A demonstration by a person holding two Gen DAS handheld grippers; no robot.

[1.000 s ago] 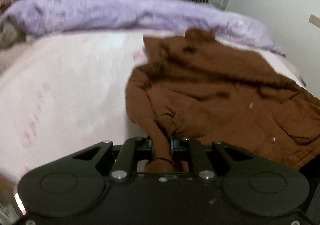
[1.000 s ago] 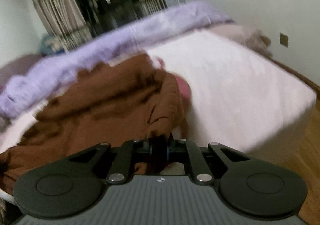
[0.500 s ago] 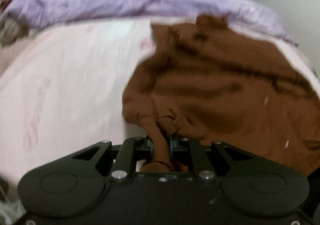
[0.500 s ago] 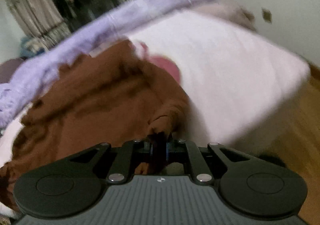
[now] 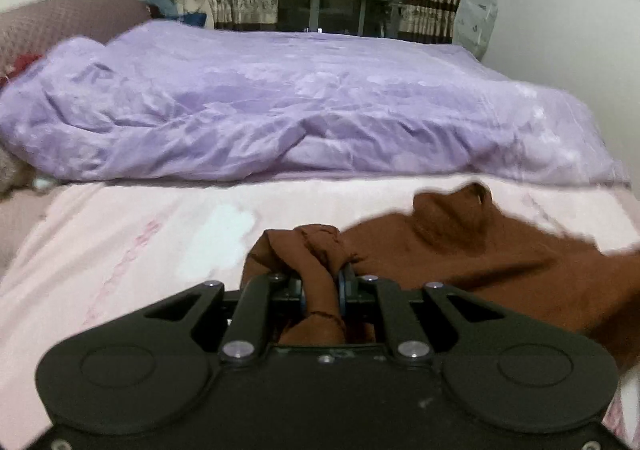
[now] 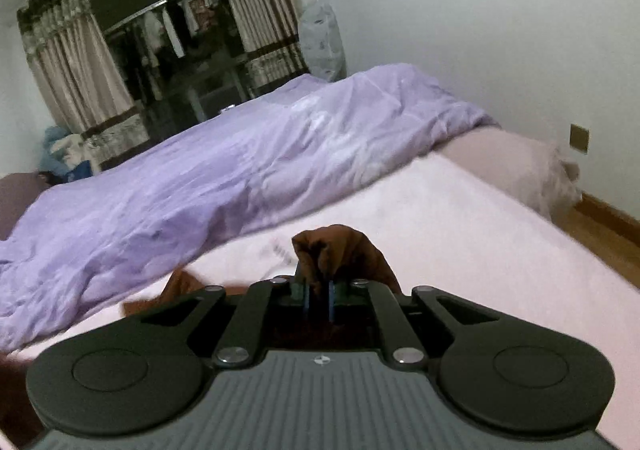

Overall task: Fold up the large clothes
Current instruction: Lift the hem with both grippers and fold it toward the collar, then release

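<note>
Brown coat [image 5: 500, 270] is held bunched over pink bed sheet [image 5: 120, 250], w/ L gripper [image 5: 322, 286] and R gripper [image 6: 318, 290] each clamped on a fabric fold (purple duvet [image 5: 280, 109] lies behind).

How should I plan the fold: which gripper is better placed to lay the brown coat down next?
Left, probably. The left gripper is shut on the brown coat with its bulk alongside and bare pink sheet ahead; the right gripper holds only a small bunch.

Black grippers [image 5: 322, 286] — silver screws — blue pads [image 6: 331, 300]
</note>
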